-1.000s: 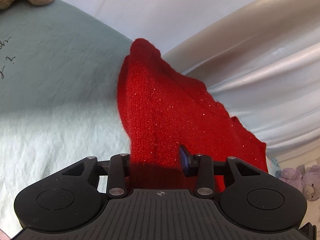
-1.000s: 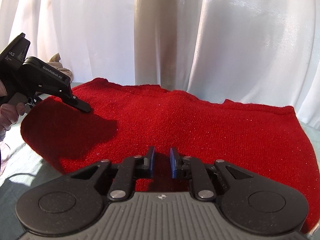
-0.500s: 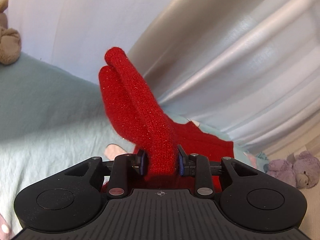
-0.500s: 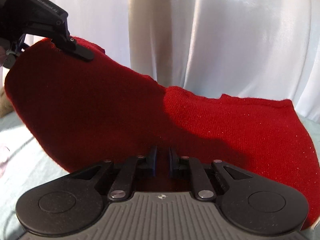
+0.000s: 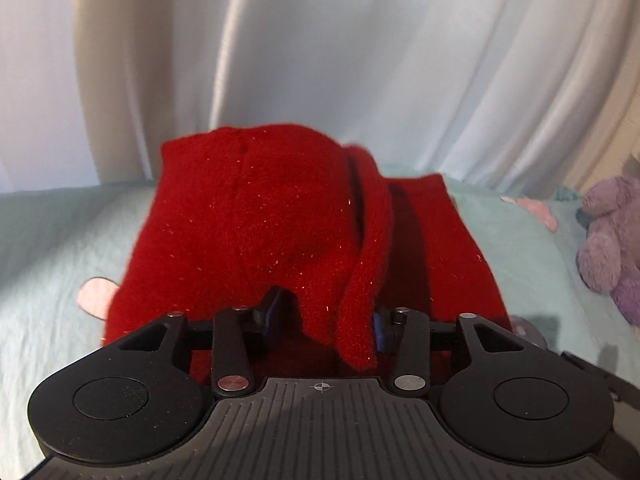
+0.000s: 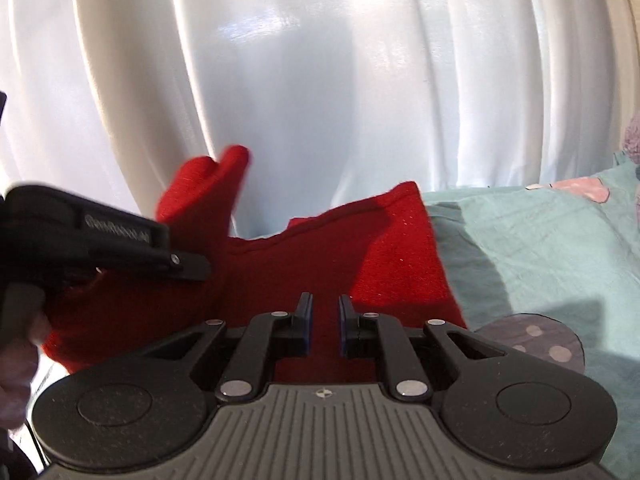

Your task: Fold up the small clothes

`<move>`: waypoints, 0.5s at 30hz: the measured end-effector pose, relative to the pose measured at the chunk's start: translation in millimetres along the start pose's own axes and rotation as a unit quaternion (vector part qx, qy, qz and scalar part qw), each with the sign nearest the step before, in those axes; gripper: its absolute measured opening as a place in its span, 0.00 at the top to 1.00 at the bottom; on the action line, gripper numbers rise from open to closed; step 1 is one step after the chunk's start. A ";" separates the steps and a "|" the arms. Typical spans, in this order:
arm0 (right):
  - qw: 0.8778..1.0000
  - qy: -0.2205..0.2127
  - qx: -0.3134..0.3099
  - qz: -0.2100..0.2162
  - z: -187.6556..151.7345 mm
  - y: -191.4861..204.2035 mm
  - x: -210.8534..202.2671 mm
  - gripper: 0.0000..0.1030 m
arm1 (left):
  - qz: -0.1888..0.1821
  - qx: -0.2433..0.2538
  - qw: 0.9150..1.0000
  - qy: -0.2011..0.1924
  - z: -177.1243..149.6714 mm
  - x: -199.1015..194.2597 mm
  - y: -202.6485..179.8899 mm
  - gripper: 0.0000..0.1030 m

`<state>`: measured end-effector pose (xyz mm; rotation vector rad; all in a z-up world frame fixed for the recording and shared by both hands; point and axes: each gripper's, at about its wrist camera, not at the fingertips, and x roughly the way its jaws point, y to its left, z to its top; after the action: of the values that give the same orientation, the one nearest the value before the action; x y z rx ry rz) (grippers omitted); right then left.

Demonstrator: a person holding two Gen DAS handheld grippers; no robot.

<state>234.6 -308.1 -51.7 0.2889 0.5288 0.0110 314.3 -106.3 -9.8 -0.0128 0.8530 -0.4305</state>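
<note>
A small red knit garment point(image 5: 256, 224) lies on a pale green bedsheet point(image 5: 48, 240). My left gripper point(image 5: 326, 316) has red fabric between its fingers and holds one end lifted and folded over the rest. In the right wrist view the garment point(image 6: 360, 256) spreads ahead, its raised end standing up at the left. My left gripper point(image 6: 188, 268) shows there from the side. My right gripper point(image 6: 323, 320) has its jaws a narrow gap apart over the red fabric, with cloth between them.
White curtains point(image 6: 320, 80) hang behind the bed. A purple plush toy point(image 5: 612, 236) sits at the right. The sheet point(image 6: 540, 248) has pink and dark dotted prints point(image 6: 532, 336).
My left gripper closed on the garment's end, lifted it and carried it over toward the right gripper. The right gripper stayed on the fabric.
</note>
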 end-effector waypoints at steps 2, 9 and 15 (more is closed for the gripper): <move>1.000 0.003 0.009 -0.001 1.2 -9.9 -2.1 0.88 | -0.037 0.022 0.999 -0.006 -4.0 -9.3 -7.8 0.38; 1.000 0.009 0.023 -0.007 9.1 -27.5 -4.7 0.82 | -0.138 0.061 0.989 0.003 -17.7 -76.5 -7.1 0.34; 0.999 0.003 0.033 0.020 21.1 -24.9 -4.2 0.81 | -0.124 0.057 0.989 -0.064 -27.6 -131.3 15.4 0.27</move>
<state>239.9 -338.0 -39.0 0.3634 0.5301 0.0345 223.9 -38.8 64.5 -0.0409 0.7011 -0.7051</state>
